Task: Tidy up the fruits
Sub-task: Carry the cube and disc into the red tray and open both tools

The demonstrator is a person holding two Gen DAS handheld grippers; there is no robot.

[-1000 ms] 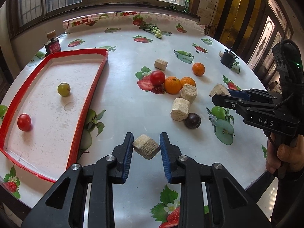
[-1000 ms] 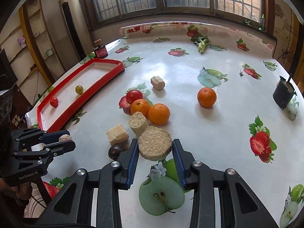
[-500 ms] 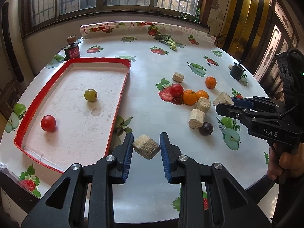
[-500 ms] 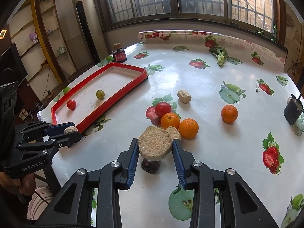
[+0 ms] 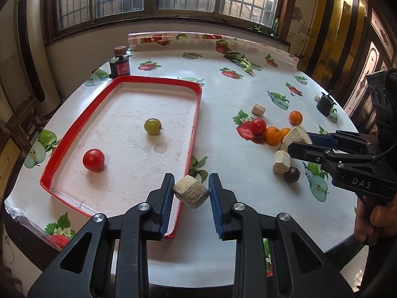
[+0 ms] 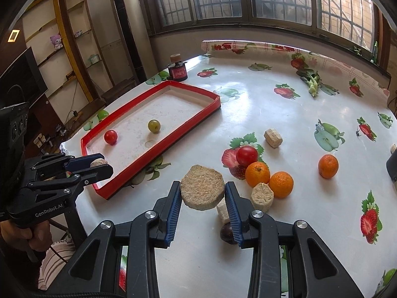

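My left gripper (image 5: pixel 190 191) is shut on a beige block (image 5: pixel 190 191) and holds it in the air over the near right rim of the red tray (image 5: pixel 196 114). The tray holds a red tomato (image 5: pixel 93 159) and a green fruit (image 5: pixel 152 126). My right gripper (image 6: pixel 202 195) is shut on a flat beige block (image 6: pixel 202 190), raised above the table. Below it lie a red tomato (image 6: pixel 246 155), three oranges (image 6: pixel 257 174), a dark plum (image 6: pixel 227 232) and more beige blocks (image 6: pixel 262 196). The right gripper also shows in the left wrist view (image 5: pixel 301 144), and the left gripper in the right wrist view (image 6: pixel 99 165).
A dark jar (image 5: pixel 120 62) stands behind the tray. A small black container (image 5: pixel 325 104) sits at the far right edge. A loose beige block (image 6: pixel 273 137) lies beyond the tomato. The round table has a printed fruit cloth (image 6: pixel 248 104).
Both grippers have risen and pulled back from the table with their blocks. The left one has shifted left, toward the tray's near corner.
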